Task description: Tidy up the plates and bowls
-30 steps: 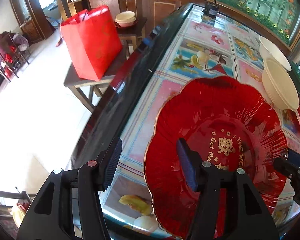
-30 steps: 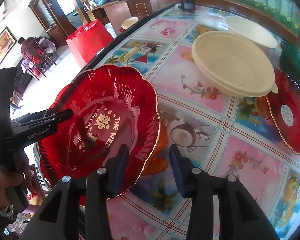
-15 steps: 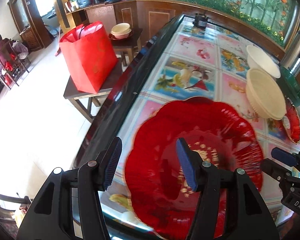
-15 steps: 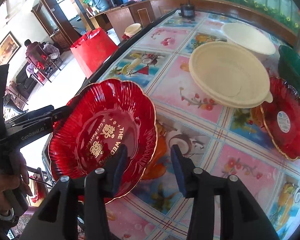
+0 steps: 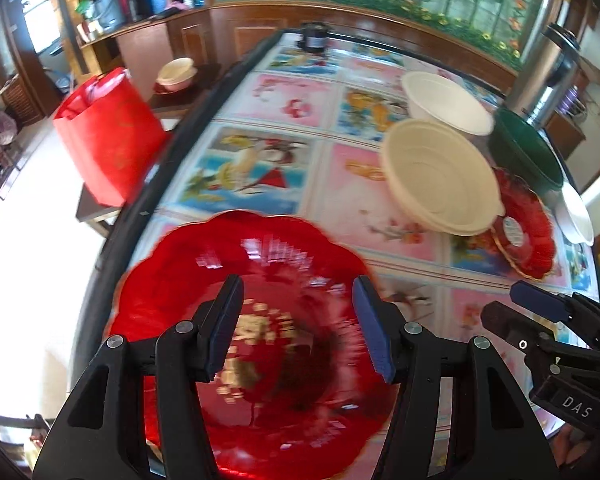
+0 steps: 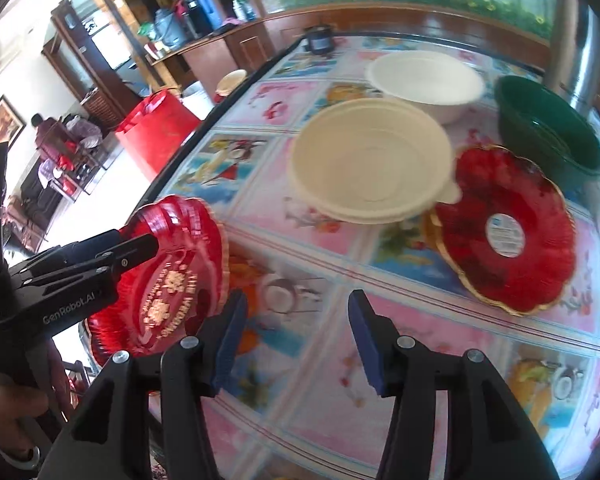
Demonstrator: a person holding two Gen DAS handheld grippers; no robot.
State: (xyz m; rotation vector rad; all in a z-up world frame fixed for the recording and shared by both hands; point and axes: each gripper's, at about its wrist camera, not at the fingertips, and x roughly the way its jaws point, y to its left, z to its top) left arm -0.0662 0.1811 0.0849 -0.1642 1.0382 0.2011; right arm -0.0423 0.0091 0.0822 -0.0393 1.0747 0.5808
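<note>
A large red scalloped plate (image 5: 268, 272) with gold lettering lies at the table's near left edge, right under my left gripper (image 5: 296, 328), whose jaws stand open over it. In the right wrist view the same plate (image 6: 180, 264) is at the left with the left gripper (image 6: 140, 246) above it. My right gripper (image 6: 296, 332) is open and empty above the table, to the right of that plate. A cream bowl (image 6: 372, 168), a white bowl (image 6: 424, 78), a green bowl (image 6: 548, 136) and a second red plate (image 6: 508, 228) lie farther back.
The table (image 5: 284, 184) has a picture-tile cover and a dark left edge. A red bag (image 5: 108, 136) stands on a low side table to the left. A black object (image 6: 320, 40) sits at the far end. A steel column (image 5: 552, 76) stands at the back right.
The red plate has shifted from between both grippers to under the left gripper. The right gripper has drawn away to the right. Both views have tilted up toward the far bowls.
</note>
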